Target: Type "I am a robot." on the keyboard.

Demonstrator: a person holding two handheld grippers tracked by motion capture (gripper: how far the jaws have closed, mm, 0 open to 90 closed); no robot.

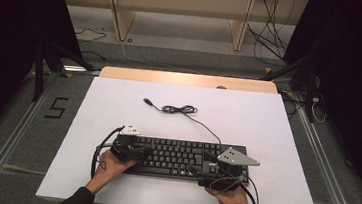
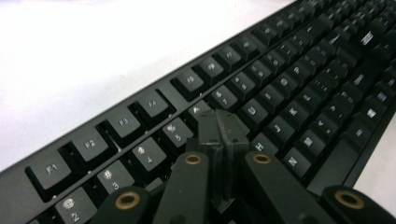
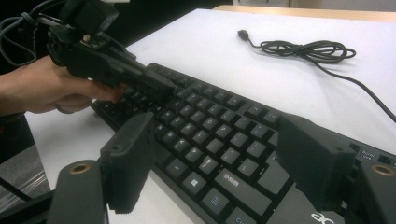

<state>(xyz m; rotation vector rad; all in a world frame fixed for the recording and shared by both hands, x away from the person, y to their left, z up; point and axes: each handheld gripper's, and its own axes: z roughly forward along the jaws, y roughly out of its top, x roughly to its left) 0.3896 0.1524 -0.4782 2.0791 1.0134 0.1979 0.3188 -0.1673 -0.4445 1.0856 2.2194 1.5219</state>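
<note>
— Pressing keys looks like the step in hand: the left gripper (image 2: 219, 130) has its two black jaws brought fully together with nothing between them, and the joined tip rests on the upper letter rows of the flat black plastic keyboard (image 1: 178, 157), around the keys just under the number row.

— And the other one?

— The right gripper (image 3: 215, 158) hangs over the keyboard's near right end, jaws spread wide and empty, the space bar showing between them.

— Where does the keyboard lie?

— On the white table top (image 1: 118, 106), near the person's edge, its thin black cable (image 1: 180, 110) looped loosely behind it, plug lying free.

— Next move?

— I'd judge a small lift of the left tip, a shift to the next key, then a straight push down, keeping the jaws together so just one key goes down.
</note>
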